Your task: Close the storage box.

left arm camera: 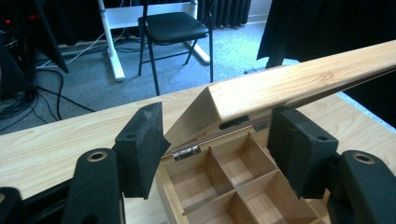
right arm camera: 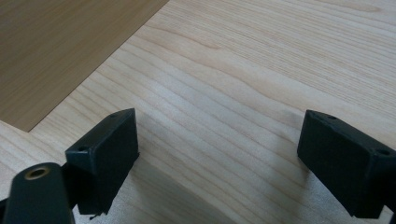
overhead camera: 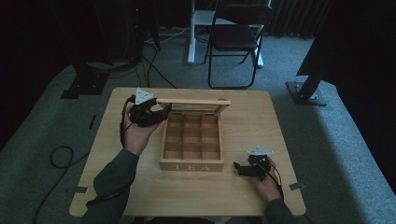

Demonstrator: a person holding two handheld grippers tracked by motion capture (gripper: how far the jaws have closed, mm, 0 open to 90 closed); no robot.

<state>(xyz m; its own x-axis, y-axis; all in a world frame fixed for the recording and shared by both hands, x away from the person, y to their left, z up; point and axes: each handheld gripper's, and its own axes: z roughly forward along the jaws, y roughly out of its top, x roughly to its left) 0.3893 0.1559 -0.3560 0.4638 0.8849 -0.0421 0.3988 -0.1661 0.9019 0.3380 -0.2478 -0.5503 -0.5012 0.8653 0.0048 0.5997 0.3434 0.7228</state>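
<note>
A wooden tea box [overhead camera: 191, 165] marked TEA stands mid-table, its divided compartments empty. Its lid [overhead camera: 194, 101] is raised at the back. My left gripper [overhead camera: 163, 112] is at the box's back left corner, held by a hand. In the left gripper view its jaws [left arm camera: 219, 149] stand open on either side of the lid's end [left arm camera: 299, 84], and the pads do not press on it. A hinge [left arm camera: 187, 151] shows below. My right gripper [overhead camera: 237, 168] rests low at the box's front right, open [right arm camera: 219, 154] over bare table [right arm camera: 261, 70], with nothing between its fingers. The box's wall [right arm camera: 56, 51] lies at its upper left.
A black folding chair [overhead camera: 236, 39] and a white desk leg [overhead camera: 191, 32] stand on the carpet beyond the table. Cables [overhead camera: 60, 156] lie on the floor at the left. A stand base [overhead camera: 306, 91] sits at the back right.
</note>
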